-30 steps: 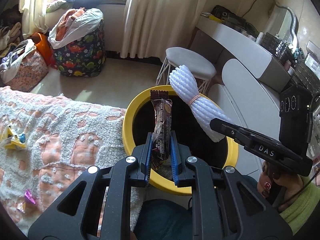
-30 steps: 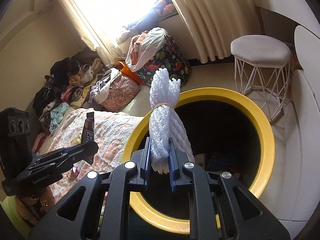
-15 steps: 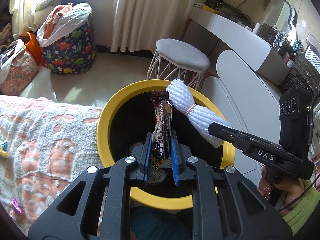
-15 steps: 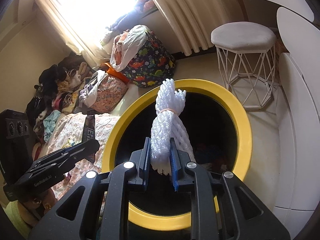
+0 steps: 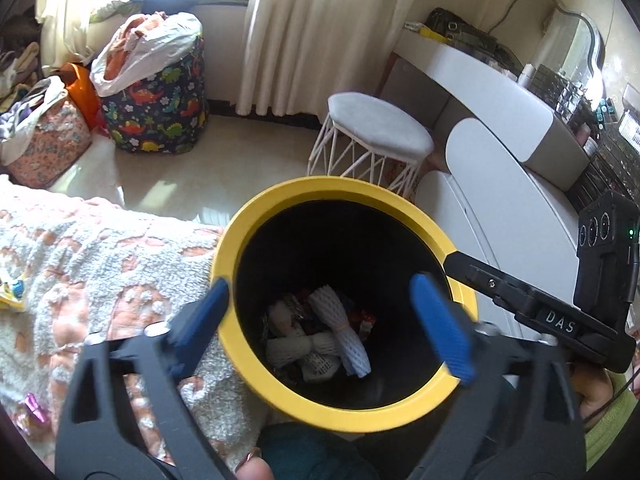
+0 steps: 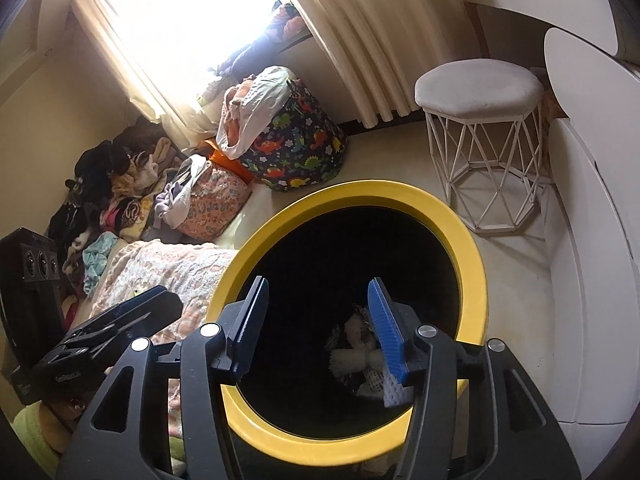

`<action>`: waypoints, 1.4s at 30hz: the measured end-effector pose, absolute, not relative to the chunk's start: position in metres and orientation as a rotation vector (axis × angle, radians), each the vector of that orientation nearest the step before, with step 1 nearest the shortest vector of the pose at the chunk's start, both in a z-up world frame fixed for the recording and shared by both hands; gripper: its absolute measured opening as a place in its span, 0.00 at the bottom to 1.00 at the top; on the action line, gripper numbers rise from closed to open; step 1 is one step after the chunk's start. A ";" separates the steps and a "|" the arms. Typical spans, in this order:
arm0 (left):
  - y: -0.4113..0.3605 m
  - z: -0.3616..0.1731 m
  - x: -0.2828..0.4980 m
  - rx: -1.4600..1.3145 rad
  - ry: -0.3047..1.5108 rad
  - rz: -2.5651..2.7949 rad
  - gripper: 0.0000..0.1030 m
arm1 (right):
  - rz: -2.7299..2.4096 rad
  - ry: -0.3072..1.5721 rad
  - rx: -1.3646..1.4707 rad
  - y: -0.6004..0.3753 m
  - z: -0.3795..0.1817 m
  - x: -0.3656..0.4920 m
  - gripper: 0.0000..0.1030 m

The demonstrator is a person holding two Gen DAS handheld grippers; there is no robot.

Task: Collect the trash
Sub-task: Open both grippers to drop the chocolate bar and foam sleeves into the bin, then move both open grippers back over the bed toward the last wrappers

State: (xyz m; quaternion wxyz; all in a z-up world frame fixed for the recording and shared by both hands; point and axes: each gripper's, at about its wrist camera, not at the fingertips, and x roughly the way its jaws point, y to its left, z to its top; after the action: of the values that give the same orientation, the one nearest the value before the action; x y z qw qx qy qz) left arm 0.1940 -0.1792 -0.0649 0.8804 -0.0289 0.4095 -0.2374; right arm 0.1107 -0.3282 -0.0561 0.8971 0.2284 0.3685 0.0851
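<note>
A black bin with a yellow rim (image 5: 320,184) stands beside the bed, and both grippers hang over its mouth. My left gripper (image 5: 319,283) has its jaws opening wide, with nothing between the blue pads. My right gripper (image 6: 317,283) is opening too, and its jaws hold nothing. A bundle of white foam net (image 5: 344,328) lies at the bottom of the bin among other foam pieces and wrappers. The right wrist view shows the same foam net (image 6: 356,360) in the dark of the bin, whose rim (image 6: 472,248) is seen here too. The right gripper's black body (image 5: 520,300) reaches over the rim from the right.
A fluffy peach-and-white blanket (image 5: 100,260) covers the bed at left, with a yellow wrapper (image 5: 10,290) and a pink scrap (image 5: 30,406) on it. Beyond the bin stand a white wire stool (image 5: 380,136), a dinosaur-print basket (image 5: 156,116) and a white dresser (image 5: 480,92).
Both grippers went from shut to open. The brown snack wrapper left the left jaws and the white foam net bundle left the right jaws; the bundle now lies in the bin.
</note>
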 end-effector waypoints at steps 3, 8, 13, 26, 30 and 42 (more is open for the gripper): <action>-0.172 -0.059 0.192 -0.059 0.831 -0.477 0.86 | 0.190 0.737 0.462 -0.322 -0.052 0.109 0.57; -0.158 -0.051 0.187 -0.056 0.794 -0.434 0.89 | 0.217 0.691 0.437 -0.310 -0.042 0.106 0.62; -0.141 -0.046 0.182 -0.063 0.768 -0.391 0.89 | 0.249 0.661 0.416 -0.295 -0.034 0.103 0.67; -0.083 -0.040 0.175 -0.111 0.743 -0.296 0.89 | 0.360 0.679 0.354 -0.230 -0.028 0.104 0.69; -0.065 -0.043 0.171 -0.132 0.745 -0.270 0.89 | 0.395 0.703 0.327 -0.205 -0.029 0.109 0.69; 0.000 -0.052 0.159 -0.197 0.752 -0.184 0.89 | 0.504 0.771 0.281 -0.140 -0.034 0.128 0.69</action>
State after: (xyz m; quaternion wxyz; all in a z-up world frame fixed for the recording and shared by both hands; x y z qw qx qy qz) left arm 0.1593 0.0002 -0.0518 0.9213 -0.0957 0.3661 -0.0894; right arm 0.1281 -0.1400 -0.0344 0.8863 0.1351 0.3707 0.2424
